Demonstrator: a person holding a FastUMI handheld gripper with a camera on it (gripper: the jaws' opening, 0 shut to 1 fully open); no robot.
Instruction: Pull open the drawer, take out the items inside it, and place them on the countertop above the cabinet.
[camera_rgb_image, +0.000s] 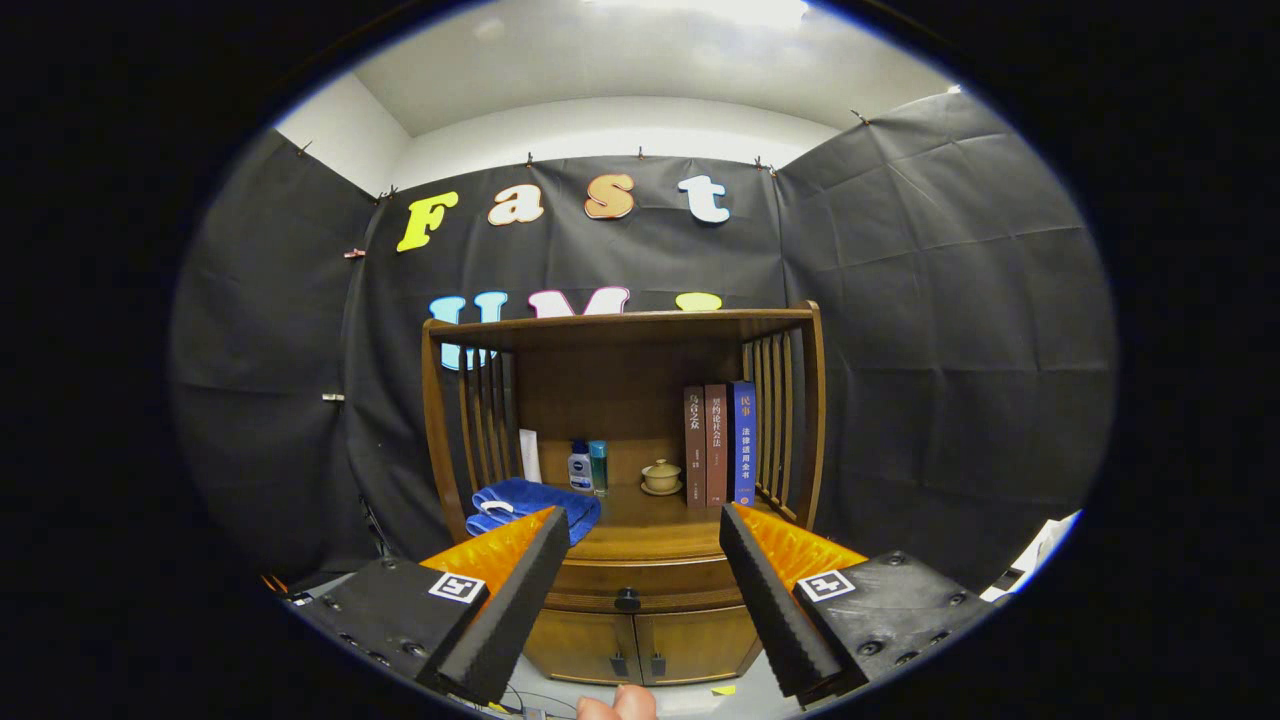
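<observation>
Drawer (640, 580) front, a curved band of polished brown wood with one small dark round knob (627, 599), is seen shut in the wooden cabinet (640, 450), beyond the fingers and between them. The cabinet is made of smooth reddish-brown wood, with a flat top board, two slatted sides of thin upright bars, and an open shelf space above the drawer. Below the drawer, two flat wooden doors (640, 645) are set side by side, each with a small dark handle.

On the countertop (650, 525) above the drawer, one soft blue towel (530, 505) is lain folded at the left, just beyond the left finger. Three upright books (720, 445) are stood together at the right: two with brown spines and one with a blue spine. Two small bottles (589, 466) are placed at the back, touching or nearly so, one white with a blue cap and one teal. One small rounded pale lidded cup (661, 476) is set on a saucer between the bottles and the books.

The gripper (640, 535) is held wide, its two ridged wedge-shaped fingers well apart with nothing between them. A fingertip (618, 705) of a person is seen beneath.
</observation>
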